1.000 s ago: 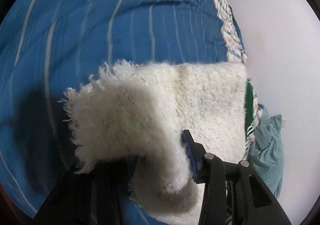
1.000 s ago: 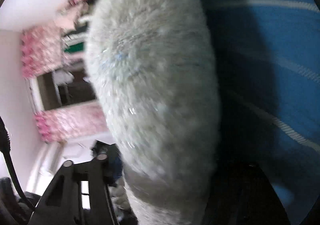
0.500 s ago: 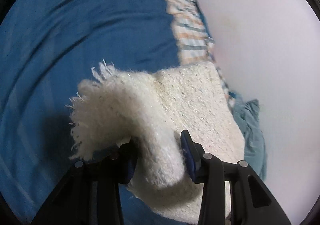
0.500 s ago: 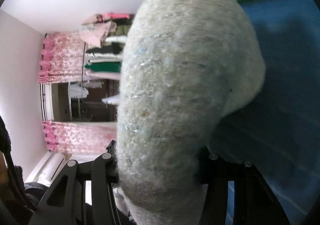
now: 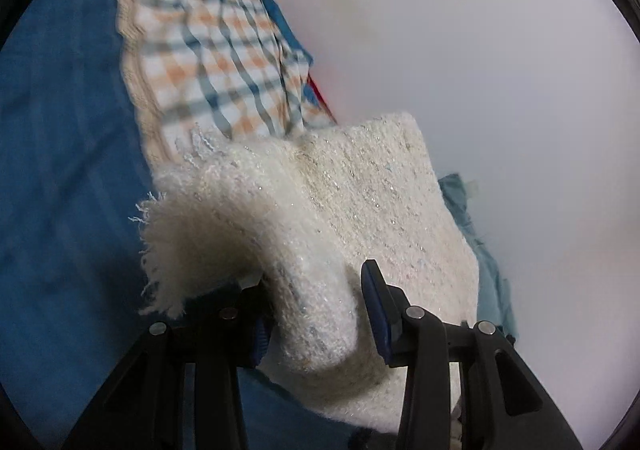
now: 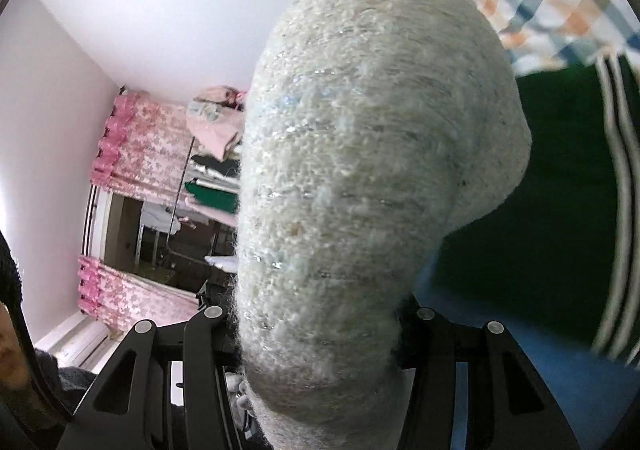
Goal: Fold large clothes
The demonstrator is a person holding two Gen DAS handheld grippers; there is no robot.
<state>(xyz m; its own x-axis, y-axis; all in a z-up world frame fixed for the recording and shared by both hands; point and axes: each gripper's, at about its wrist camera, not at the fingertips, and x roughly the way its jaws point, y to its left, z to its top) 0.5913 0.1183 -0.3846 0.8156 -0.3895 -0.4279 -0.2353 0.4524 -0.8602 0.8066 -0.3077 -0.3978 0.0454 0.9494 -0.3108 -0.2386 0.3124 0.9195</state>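
A folded white fuzzy knit garment (image 5: 360, 209) with a fringed edge is held up off the blue bed cover (image 5: 60, 169). My left gripper (image 5: 316, 314) is shut on its near fold, which bulges between the blue pads (image 5: 374, 302). In the right wrist view the same white knit (image 6: 360, 189) fills the middle of the frame as a thick roll. My right gripper (image 6: 316, 334) is shut on it, and its fingertips are hidden by the fabric.
A checked orange-and-blue cloth (image 5: 208, 49) lies on the bed by the white wall (image 5: 500, 69); it also shows in the right wrist view (image 6: 552, 1). A teal garment (image 5: 488, 270) sits by the wall. A dark green garment (image 6: 560, 189) with white stripes lies on the bed. Pink curtains (image 6: 136, 169) frame a window.
Both grippers have carried the white knit forward over the bed toward the wall and the checked cloth. The checked cloth and the green garment have come into view.
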